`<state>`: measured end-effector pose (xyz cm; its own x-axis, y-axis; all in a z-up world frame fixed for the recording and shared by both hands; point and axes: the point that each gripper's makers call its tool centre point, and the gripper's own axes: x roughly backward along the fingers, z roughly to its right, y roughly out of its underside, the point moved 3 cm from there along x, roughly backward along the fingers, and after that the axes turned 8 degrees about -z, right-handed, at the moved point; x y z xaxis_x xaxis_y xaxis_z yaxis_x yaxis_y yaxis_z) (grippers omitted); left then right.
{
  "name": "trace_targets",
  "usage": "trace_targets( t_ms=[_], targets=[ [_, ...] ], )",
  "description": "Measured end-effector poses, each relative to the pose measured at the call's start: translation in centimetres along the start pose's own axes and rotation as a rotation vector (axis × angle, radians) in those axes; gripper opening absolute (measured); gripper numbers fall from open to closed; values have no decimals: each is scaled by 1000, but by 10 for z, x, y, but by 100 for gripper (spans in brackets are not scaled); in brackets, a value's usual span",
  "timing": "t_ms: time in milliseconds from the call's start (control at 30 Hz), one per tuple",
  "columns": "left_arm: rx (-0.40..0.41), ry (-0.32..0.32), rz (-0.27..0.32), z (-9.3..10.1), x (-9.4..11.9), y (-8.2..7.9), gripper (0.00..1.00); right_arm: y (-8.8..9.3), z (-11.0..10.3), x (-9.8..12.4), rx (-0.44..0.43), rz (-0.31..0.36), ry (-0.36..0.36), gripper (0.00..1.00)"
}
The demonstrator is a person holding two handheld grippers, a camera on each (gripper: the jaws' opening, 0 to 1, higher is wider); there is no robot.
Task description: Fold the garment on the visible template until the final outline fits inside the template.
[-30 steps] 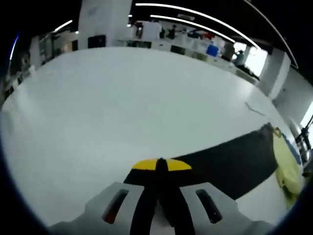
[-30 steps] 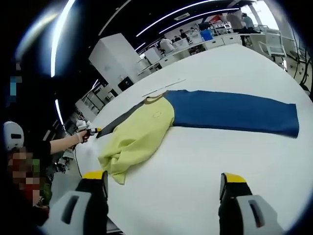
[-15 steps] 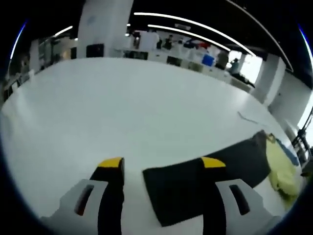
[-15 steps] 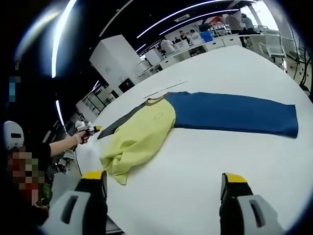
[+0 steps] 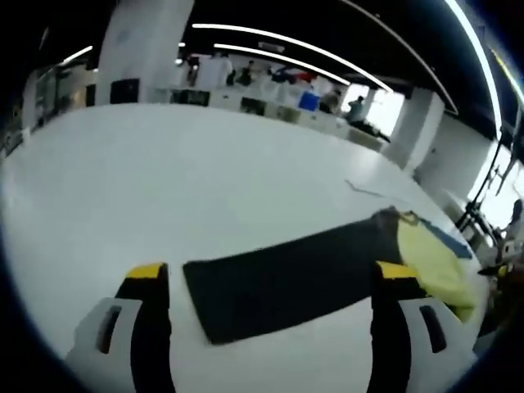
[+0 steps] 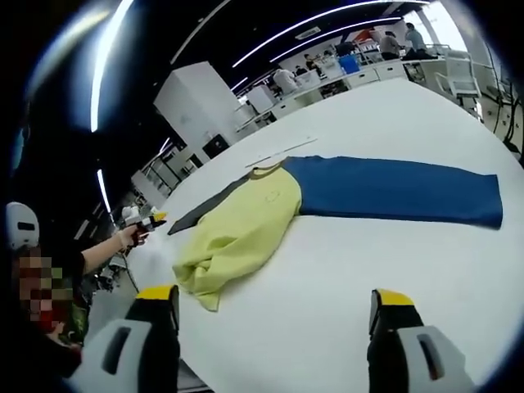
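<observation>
Left gripper (image 5: 270, 282) now wide open, off the black sleeve (image 5: 286, 274).

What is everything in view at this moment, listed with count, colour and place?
Table: one, white, under everything in both views.
Garment body: one, yellow, bunched in the middle of the table, in the right gripper view.
Blue sleeve: one, laid flat, stretching away from the yellow body.
Black sleeve: one, laid flat, its end between the left gripper's jaws in the left gripper view.
Thin white strip: one, on the table beyond the collar.
Background desks and people: several, too small to count.
Person's hand: holding the left gripper, at the left of the right gripper view.
Left gripper: jaws wide apart.
Right gripper: jaws wide apart over bare table.
</observation>
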<state>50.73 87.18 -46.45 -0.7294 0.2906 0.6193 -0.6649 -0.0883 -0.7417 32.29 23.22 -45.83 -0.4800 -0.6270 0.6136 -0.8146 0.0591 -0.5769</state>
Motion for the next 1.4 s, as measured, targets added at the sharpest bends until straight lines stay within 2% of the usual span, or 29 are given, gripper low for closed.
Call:
trace_targets(
  t_ms=[133,200,267,500,867,1033,1167,1400],
  targets=[
    [2,34,8,16,8,3,99,1,-3,0,0,10,-4,97],
    [-24,56,-2,25,10,8,99,2,-6,-2,2,12,-14,97],
    [-29,50,-9,27,12,12,99,3,-9,-3,6,15,-17,97],
    [-28,101,-11,46,26,25,99,8,-17,-4,11,27,-30,97],
    [-26,193,-15,95,45,54,96,16,-37,-17,34,25,-80,95],
    [-9,199,-17,98,49,63,95,16,-42,-22,40,27,-94,94],
    [-2,206,-21,104,52,69,93,19,-52,-32,42,16,-127,87],
    [19,234,-9,114,61,79,90,25,-74,-61,63,-13,-193,86]
  ],
)
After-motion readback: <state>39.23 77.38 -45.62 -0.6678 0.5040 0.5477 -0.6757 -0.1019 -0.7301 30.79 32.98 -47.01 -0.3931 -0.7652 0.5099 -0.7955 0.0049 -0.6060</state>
